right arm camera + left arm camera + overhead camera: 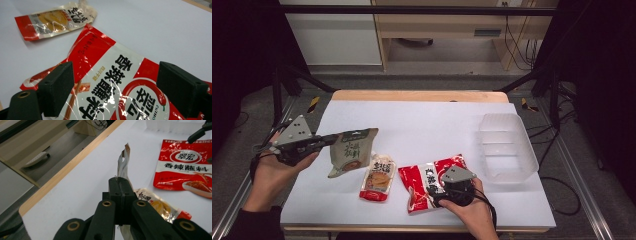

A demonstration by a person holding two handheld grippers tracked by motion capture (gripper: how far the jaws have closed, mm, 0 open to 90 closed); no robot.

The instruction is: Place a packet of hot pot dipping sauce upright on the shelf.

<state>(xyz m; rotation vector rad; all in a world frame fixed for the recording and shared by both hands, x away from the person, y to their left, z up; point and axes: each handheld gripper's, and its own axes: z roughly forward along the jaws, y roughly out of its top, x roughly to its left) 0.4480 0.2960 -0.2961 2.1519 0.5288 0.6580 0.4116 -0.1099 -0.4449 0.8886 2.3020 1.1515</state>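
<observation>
My left gripper (333, 138) is shut on the edge of a beige and green pouch (349, 151) and holds it just above the white table (427, 120). In the left gripper view the closed jaws pinch that pouch (123, 161), which stands edge-on. A red and white pouch (432, 176) lies flat near the front. My right gripper (437, 192) sits low over it, open, with the pads (58, 87) apart on either side of the red pouch (112, 82). Between the two lies a yellow and red pouch (378, 178).
A clear plastic tub (507, 146) stands at the table's right side. The table's wooden far edge (419, 95) runs along the back, with a black frame and cables beyond. The red pouch (185, 167) and yellow pouch (160, 205) lie ahead of the left gripper.
</observation>
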